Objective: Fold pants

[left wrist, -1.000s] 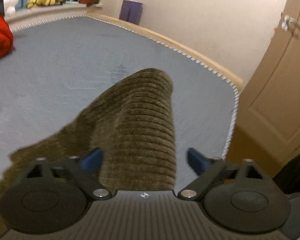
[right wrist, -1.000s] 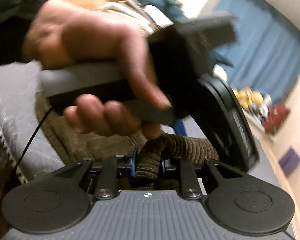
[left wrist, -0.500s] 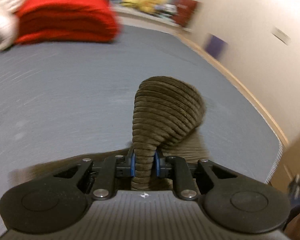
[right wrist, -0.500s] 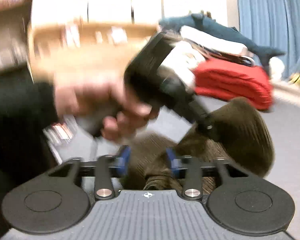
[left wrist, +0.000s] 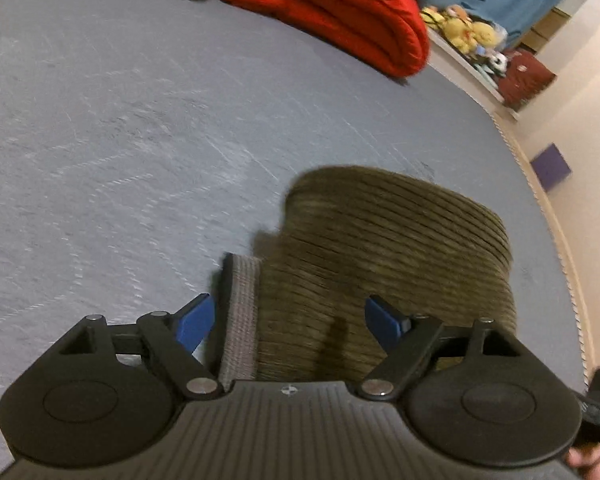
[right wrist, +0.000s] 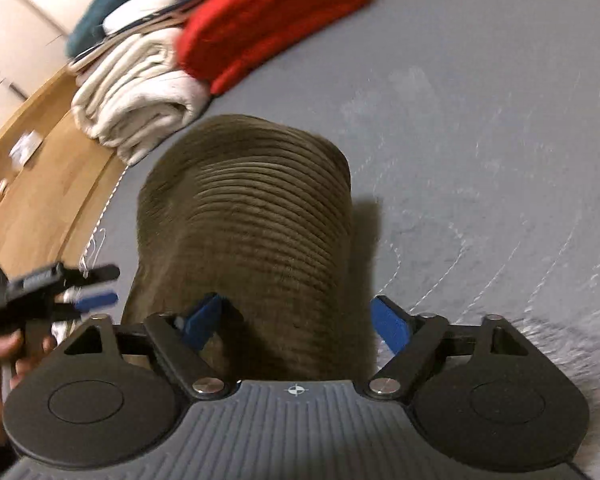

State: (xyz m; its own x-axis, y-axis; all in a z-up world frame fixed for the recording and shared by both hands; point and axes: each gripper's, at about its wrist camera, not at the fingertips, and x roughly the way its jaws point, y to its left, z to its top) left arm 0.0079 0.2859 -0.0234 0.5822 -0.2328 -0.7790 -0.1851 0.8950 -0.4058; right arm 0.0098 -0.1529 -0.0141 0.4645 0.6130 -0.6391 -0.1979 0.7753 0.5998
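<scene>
I have both tongs spread wide, gripping nothing: the left gripper (left wrist: 288,320) and right gripper (right wrist: 300,318) straddle the folded pants (right wrist: 244,224), which lie on the bed (left wrist: 120,140) near the red blanket (left wrist: 332,8), seemingly released to settle.

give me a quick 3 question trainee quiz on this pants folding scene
1. True or false: the left gripper is clamped on the corduroy pants.
2. Which color is the folded blanket beyond the pants? A) red B) green C) yellow
3. Fill in: the right gripper has its fingers ____.

Key: 1 false, both blue fingers stand apart; 2 A; 3 open.
</scene>
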